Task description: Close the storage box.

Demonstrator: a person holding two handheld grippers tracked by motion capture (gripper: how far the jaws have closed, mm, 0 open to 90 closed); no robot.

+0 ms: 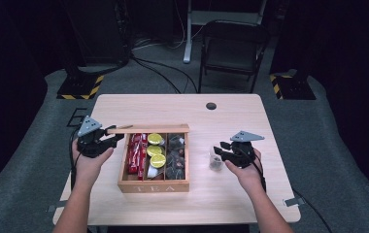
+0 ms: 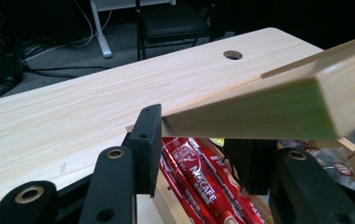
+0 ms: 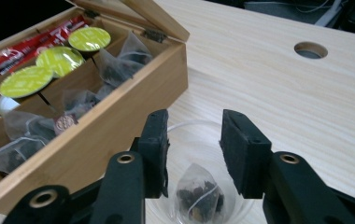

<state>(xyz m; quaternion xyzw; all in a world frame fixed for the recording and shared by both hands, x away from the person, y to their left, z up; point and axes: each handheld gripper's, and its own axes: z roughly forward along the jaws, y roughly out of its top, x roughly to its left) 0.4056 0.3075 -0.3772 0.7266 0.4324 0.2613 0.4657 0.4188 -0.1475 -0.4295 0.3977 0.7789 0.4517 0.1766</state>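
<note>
A wooden tea box (image 1: 153, 186) sits mid-table with its lid (image 1: 148, 129) raised. It holds red Nescafe sticks (image 2: 199, 177), green-topped capsules (image 3: 59, 58) and pyramid tea bags (image 3: 119, 60). My left gripper (image 1: 112, 141) is at the box's left rear corner; in the left gripper view its jaws (image 2: 199, 149) clamp the lid's edge (image 2: 259, 107). Right of the box stands a small clear glass cup (image 1: 215, 161). My right gripper (image 3: 194, 140) hangs over the cup's rim (image 3: 182, 127) with jaws apart and nothing between them. A tea bag (image 3: 199, 193) lies in the cup below.
The light wood table (image 1: 231, 121) has a round cable hole (image 1: 211, 106) at the back. Bare tabletop lies behind the box and right of the cup. A black folding chair (image 1: 231, 48) and cables are on the floor beyond.
</note>
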